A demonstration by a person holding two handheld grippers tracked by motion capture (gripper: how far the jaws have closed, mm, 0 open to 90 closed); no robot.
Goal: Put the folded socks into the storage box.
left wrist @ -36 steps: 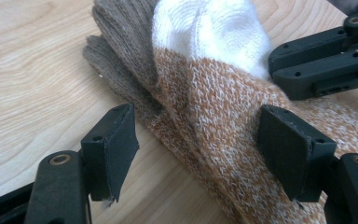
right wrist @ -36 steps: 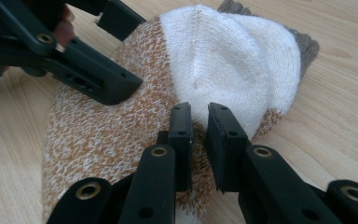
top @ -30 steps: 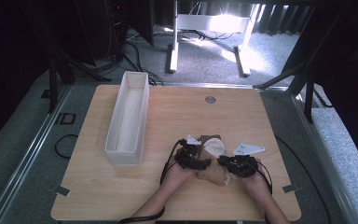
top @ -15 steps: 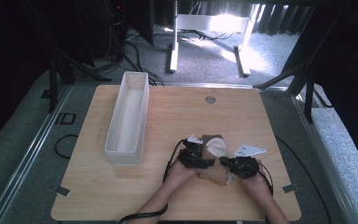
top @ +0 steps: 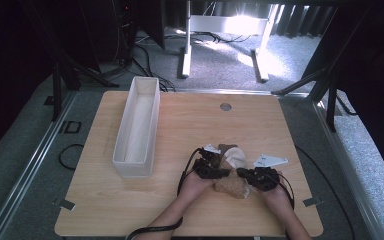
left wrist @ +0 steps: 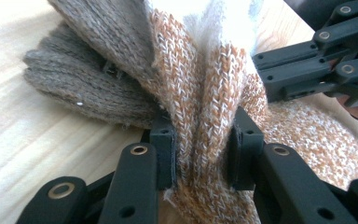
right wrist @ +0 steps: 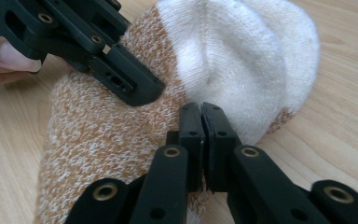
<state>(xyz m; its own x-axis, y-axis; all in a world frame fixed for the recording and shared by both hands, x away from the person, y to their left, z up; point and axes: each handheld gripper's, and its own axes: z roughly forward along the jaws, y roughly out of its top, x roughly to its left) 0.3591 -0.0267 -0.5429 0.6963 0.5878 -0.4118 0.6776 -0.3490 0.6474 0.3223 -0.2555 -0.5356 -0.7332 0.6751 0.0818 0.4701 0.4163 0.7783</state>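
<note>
Near the front edge of the counter, between the person's two hands, lies a bundle of knitted socks: an orange-and-white flecked sock with a white toe, and a grey-brown sock lying against it. The left tongs have just been closing, and the left gripper view shows a thick fold of the orange sock between their pads, pressed in from both sides; against the high views of the past second the hands and the bundle sit in much the same place, so the change lies in the grip, not in position. The right tongs are closed almost pad to pad, pinching a thin edge of the same sock near the line where orange meets white. In the high view the left tongs and the right tongs flank the socks closely. Judged from this, both holds are now in place and the socks can be pulled, folded or lifted as a pair; the long white bin at the left of the counter looks the likely place for them. No brand, label or legible writing appears on the socks, the bin or the tongs.
</note>
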